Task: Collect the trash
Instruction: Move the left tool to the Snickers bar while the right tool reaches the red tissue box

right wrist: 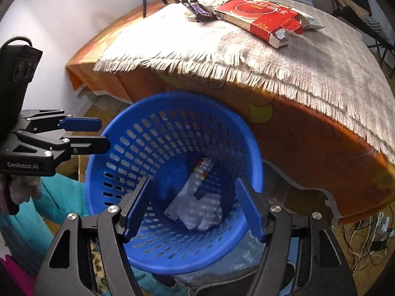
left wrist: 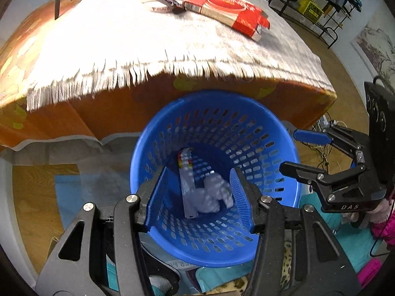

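My left gripper (left wrist: 195,194) hangs over the mouth of the blue basket (left wrist: 246,113), fingers apart and nothing between them; my right gripper (right wrist: 195,209) hangs over the same mouth, fingers likewise apart and empty.

In the basket bottom, at 12 o'clock from both fingertip pairs, lie a crumpled white wad (left wrist: 217,197) and a flat white pack with coloured stripes (left wrist: 186,172), touching each other; I judge both deposits complete.

Procedure for the step in hand, as I judge it: lift each gripper straight up clear of the rim before swinging it; keep the jaws parted; avoid clipping the basket wall, which looks light enough to tip.

Beyond the basket at 12 o'clock stands the table under a fringed white cloth (left wrist: 123,49); on its far part remains the trash still to collect: a red carton (right wrist: 259,16) with one end flap open, at 1 o'clock; just beside it at 12 o'clock, a dark snack wrapper (right wrist: 201,11). Approach the carton across its narrow width; pinch the wrapper near its middle.
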